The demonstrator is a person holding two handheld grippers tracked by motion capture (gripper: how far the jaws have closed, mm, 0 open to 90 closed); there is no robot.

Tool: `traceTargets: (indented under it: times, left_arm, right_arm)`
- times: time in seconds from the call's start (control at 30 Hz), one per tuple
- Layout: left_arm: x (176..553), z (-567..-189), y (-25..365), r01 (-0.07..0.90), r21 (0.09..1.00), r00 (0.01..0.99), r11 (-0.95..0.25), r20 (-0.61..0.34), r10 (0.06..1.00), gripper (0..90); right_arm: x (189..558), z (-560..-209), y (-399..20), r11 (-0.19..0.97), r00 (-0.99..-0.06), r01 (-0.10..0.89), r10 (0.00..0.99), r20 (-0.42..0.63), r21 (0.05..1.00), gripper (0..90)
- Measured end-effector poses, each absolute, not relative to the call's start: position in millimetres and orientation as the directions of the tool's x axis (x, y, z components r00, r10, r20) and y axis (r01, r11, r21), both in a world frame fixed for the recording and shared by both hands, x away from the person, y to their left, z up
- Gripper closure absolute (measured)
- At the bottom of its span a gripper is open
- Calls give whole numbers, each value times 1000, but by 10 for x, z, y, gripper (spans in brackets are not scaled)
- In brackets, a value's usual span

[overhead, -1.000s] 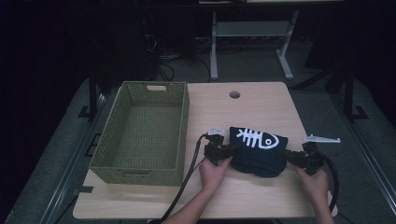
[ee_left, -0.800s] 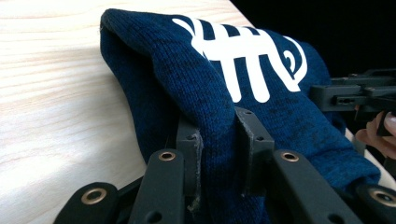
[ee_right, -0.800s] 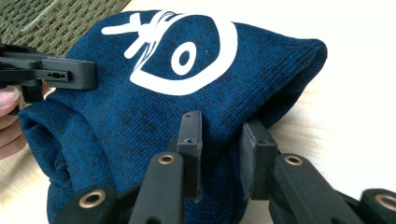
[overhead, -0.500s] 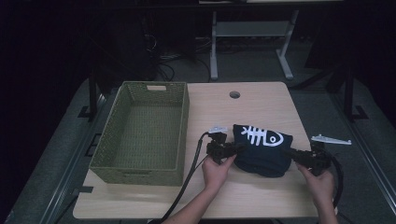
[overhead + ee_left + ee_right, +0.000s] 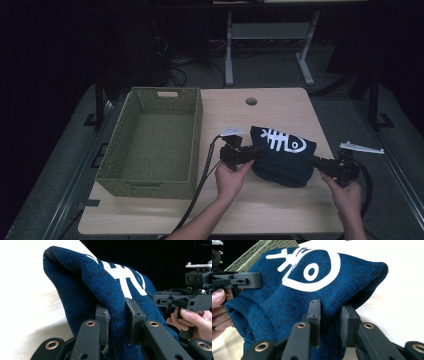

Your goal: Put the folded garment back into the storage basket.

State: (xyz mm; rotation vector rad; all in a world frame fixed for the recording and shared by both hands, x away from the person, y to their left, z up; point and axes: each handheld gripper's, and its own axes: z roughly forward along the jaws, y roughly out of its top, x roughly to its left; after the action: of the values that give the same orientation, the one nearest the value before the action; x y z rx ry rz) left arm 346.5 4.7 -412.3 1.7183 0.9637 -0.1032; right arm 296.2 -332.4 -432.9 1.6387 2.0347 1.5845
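**Folded sweater gripped from both sides**

A navy knit sweater with a white fish-skeleton print is seen bunched on the wooden table, right of an empty green woven basket. Its left edge is pinched between the jaws of the left gripper, its right edge clamped by the right gripper.
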Motion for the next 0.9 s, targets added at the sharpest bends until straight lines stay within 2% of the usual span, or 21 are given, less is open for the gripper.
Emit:
traceTargets:
  times: [0.9]
  left_arm:
    - [3458,-3684,308,622,783,683,-7,-538,494,745]
  right_arm:
    - [3018,-3888,-3151,-133,-471,651,700,536,747,728]
